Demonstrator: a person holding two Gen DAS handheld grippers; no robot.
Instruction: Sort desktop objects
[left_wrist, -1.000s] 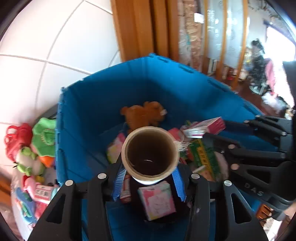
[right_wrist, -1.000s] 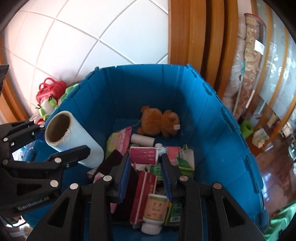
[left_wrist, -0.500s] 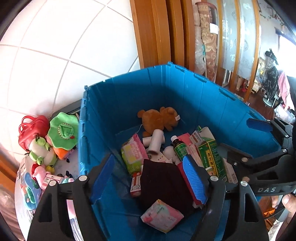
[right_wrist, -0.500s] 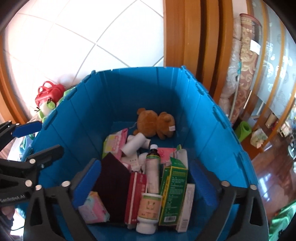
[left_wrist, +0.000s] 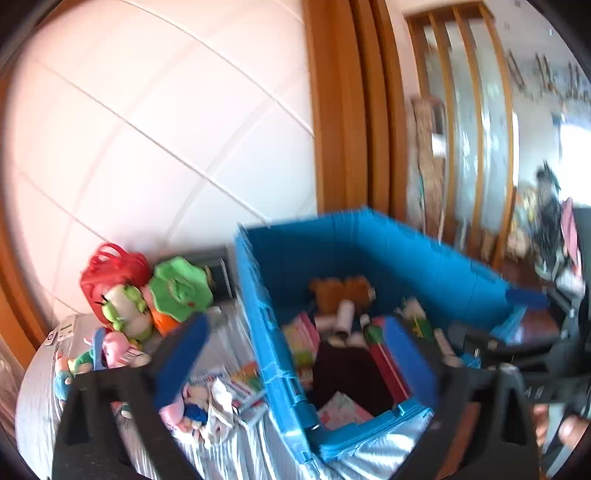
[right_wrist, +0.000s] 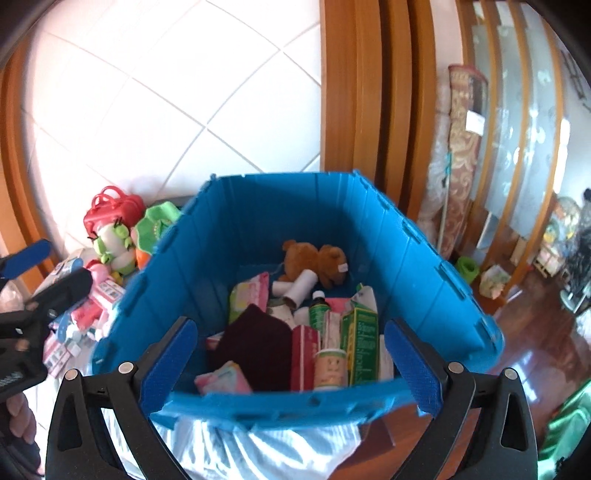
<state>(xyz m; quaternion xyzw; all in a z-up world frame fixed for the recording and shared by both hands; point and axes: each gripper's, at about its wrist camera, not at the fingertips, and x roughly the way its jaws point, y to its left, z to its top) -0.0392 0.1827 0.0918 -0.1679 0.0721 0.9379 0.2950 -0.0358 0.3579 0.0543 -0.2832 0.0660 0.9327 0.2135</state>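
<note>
Blue crate (right_wrist: 424, 258) being filled with sorted items
Both hand-held grippers, left (left_wrist: 295, 354) and right (right_wrist: 291, 354), are being held released, the left's jaws having just opened, nothing between them.

One blue crate (right_wrist: 424, 266), one brown teddy bear (right_wrist: 317, 258).

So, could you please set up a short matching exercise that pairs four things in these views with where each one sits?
Things:
1. brown teddy bear
2. red handbag
3. green medicine box
4. dark maroon cloth

Places:
A. outside the blue crate, against the tiled wall
B. far end of the crate floor
C. upright near the crate's near wall, on the right
D. in the crate, left of the red box

Pairs: 1-B, 2-A, 3-C, 4-D
</note>
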